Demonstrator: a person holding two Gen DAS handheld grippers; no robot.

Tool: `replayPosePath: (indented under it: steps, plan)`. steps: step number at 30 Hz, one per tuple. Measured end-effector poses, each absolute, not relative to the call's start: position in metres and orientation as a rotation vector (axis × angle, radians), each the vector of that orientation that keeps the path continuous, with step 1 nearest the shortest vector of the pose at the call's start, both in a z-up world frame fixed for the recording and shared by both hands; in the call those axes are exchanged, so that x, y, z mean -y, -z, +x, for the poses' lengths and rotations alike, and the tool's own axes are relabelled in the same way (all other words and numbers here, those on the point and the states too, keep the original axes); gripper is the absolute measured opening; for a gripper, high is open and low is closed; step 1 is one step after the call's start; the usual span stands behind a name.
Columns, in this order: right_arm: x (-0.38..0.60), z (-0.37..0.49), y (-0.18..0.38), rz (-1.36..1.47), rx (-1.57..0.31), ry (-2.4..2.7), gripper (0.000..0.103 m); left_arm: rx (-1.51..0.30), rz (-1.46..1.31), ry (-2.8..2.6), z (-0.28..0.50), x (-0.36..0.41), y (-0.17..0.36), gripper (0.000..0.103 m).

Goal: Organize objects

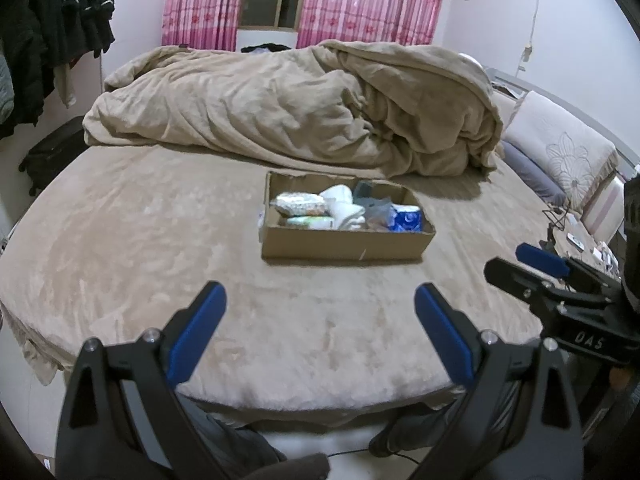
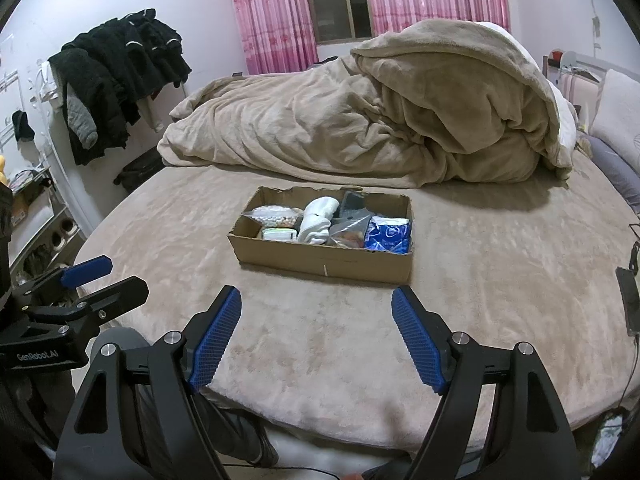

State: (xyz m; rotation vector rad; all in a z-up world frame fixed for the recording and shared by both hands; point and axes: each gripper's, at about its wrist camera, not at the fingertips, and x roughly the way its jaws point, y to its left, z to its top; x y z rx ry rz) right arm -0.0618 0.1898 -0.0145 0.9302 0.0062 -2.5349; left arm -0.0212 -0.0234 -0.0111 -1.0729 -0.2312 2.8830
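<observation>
Box (image 2: 324, 258) on bed: socks (image 2: 318, 216), blue pack (image 2: 388, 234), snack bag (image 2: 274, 214); both jaws apart, empty.

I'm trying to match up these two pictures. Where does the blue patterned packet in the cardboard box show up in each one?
Left wrist view: the blue packet lies at the box's right end, just right of centre.
Right wrist view: the blue packet lies at the box's right end, near the front corner.
Shared landmark: the cardboard box on the bed, with the white cloth in its middle.
</observation>
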Motion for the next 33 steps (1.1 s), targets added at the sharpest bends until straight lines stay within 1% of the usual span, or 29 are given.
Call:
replayPosePath:
  steps: [27,33]
  plan:
    - [-0.185,-0.074,0.021,0.960,0.006,2.522,0.081,0.227,-1.094,-2.871,-0.037,0.024,0.017,0.096]
    - [-0.185,-0.082,0.027,0.977,0.012,2.510,0.081,0.213,-1.036,-2.877,-0.044,0.023,0.020,0.096]
